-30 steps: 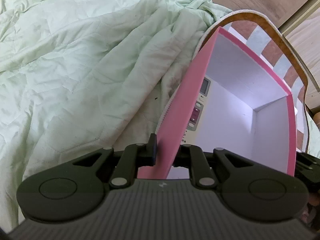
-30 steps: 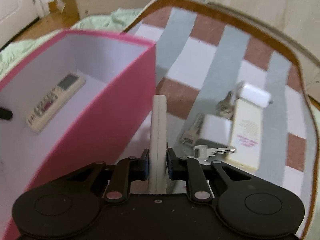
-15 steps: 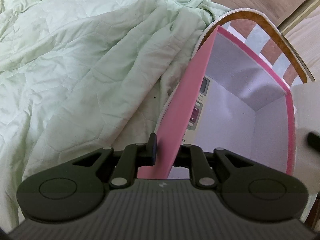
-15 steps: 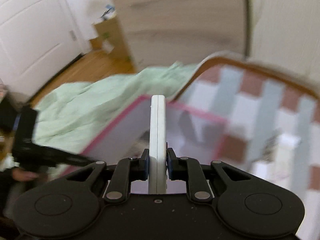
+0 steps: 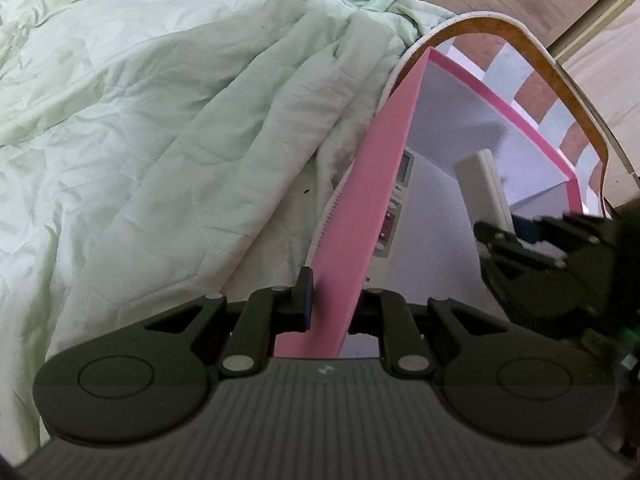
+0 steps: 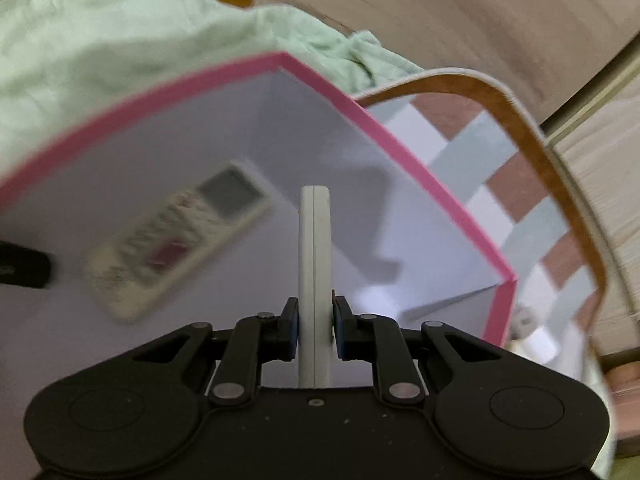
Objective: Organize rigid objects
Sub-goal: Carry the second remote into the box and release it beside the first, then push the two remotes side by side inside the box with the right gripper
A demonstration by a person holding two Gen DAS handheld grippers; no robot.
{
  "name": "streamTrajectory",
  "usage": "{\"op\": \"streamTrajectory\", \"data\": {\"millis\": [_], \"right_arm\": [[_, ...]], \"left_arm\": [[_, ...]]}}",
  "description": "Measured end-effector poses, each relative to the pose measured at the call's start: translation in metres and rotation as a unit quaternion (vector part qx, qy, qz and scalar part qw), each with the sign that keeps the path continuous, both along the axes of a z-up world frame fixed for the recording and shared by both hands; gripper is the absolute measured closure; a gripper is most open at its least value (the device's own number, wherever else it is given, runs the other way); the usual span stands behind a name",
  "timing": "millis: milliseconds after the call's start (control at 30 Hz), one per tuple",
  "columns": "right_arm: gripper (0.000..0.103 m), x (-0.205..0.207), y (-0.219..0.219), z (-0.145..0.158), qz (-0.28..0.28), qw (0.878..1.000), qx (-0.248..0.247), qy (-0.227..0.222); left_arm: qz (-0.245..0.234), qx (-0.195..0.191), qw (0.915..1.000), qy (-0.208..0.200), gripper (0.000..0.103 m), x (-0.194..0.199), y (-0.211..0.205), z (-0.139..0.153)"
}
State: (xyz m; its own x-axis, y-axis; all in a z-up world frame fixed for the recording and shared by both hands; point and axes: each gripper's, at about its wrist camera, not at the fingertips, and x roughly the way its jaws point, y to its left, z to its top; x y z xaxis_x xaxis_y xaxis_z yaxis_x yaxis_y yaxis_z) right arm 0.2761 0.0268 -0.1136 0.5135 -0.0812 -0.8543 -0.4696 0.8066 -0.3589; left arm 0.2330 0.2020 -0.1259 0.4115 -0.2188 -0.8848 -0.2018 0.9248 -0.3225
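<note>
1. I'm clamping my left gripper on the near wall of the pink cardboard box with the white inside, steadying it.
2. One beige remote control with a grey screen is already lying flat on the box floor, screen end toward the far wall.
3. My right gripper is pinching a slim white rectangular device edge-on above the open box, its long axis running straight out from the jaws.
4. It's not released yet; other small items are waiting on the checked mat.
</note>
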Motion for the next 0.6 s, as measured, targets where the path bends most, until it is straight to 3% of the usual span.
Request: {"op": "streamTrajectory", "data": {"millis": [100,167,267,333,433,500,600], "right_arm": [[0.080,0.009,-0.004,-0.004,-0.012,0.999,0.014,0.030],[0.071,0.013,-0.009,-0.001,-0.027,0.996,0.067,0.059],[0.059,0.017,-0.024,0.006,-0.058,0.979,0.165,0.109],[0.056,0.021,-0.034,0.007,-0.093,0.968,0.196,0.128],[0.053,0.017,-0.041,0.011,-0.101,0.973,0.173,0.115],[0.046,0.014,-0.041,0.012,-0.088,0.980,0.140,0.110],[0.044,0.013,-0.039,0.007,-0.062,0.985,0.111,0.118]], "left_arm": [[-0.003,-0.004,1.0000,0.002,0.088,0.000,0.001,-0.001],[-0.004,-0.007,1.0000,0.003,0.088,0.001,0.002,-0.001],[-0.002,-0.017,0.9998,0.008,0.087,0.002,0.006,-0.002],[-0.001,-0.021,0.9998,0.008,0.087,0.001,0.007,-0.002],[-0.001,-0.020,0.9998,0.007,0.087,0.002,0.006,-0.003],[-0.002,-0.020,0.9998,0.007,0.087,0.002,0.006,-0.003],[-0.002,-0.020,0.9998,0.006,0.087,0.001,0.007,-0.003]]}}
